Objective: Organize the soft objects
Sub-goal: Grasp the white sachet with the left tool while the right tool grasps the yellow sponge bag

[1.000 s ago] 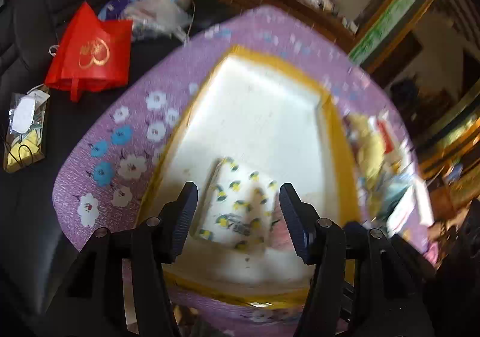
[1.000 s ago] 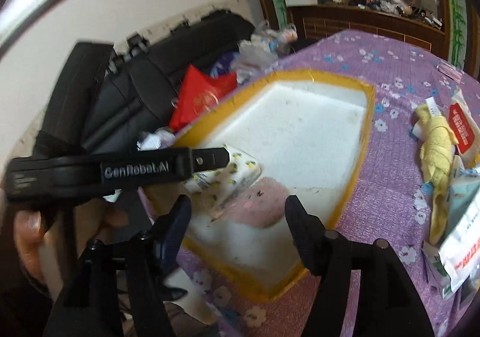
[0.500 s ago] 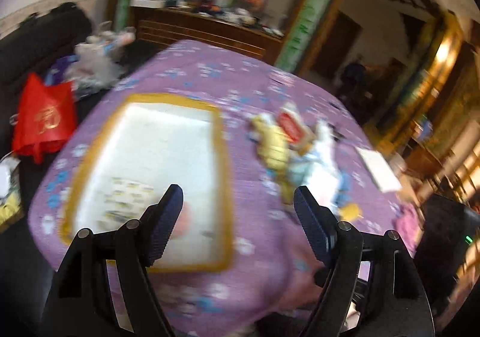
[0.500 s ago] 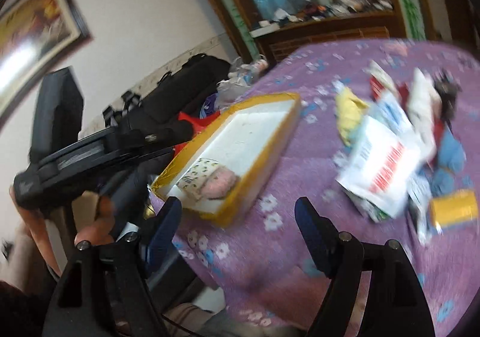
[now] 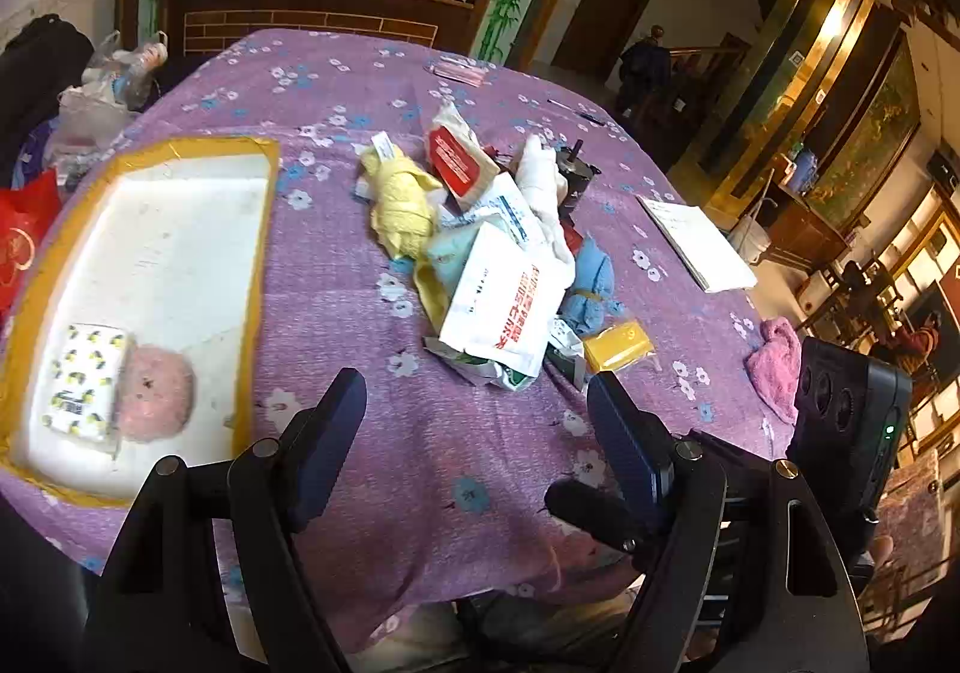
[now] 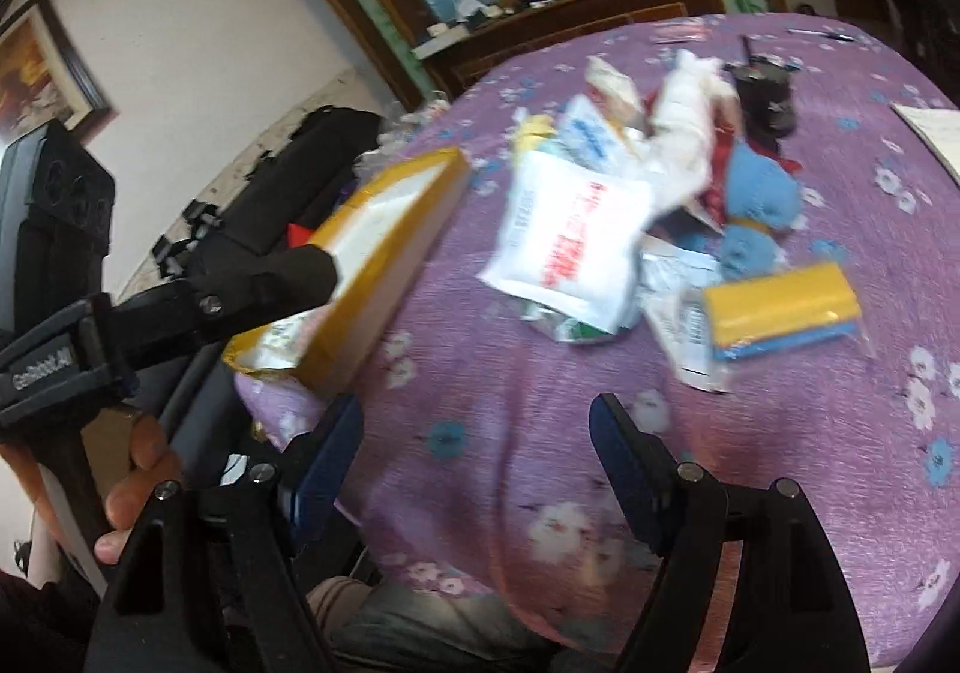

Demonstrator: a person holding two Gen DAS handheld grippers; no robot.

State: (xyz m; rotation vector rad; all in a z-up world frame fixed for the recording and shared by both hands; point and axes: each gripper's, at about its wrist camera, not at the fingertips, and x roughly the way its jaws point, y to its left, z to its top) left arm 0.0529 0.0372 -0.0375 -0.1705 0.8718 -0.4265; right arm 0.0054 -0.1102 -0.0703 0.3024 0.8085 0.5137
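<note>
Left wrist view: my left fingers (image 5: 477,421) stand wide apart over the purple flowered desk (image 5: 336,229), nothing between them, having just been opening. At far left sits the yellow-rimmed tray (image 5: 259,229); in its near end lie the bee-print tissue pack (image 5: 81,382) and, touching its right side, the pink fuzzy pad (image 5: 157,400). Beyond my fingers is the heap: yellow cloth (image 5: 403,199), white packet with red print (image 5: 501,307), blue cloth (image 5: 591,277), yellow sponge pack (image 5: 618,344). A pink towel (image 5: 777,358) lies well apart at right. Right wrist view, blurred: my right fingers (image 6: 477,430) are spread wide too, empty, having just been opening.
</note>
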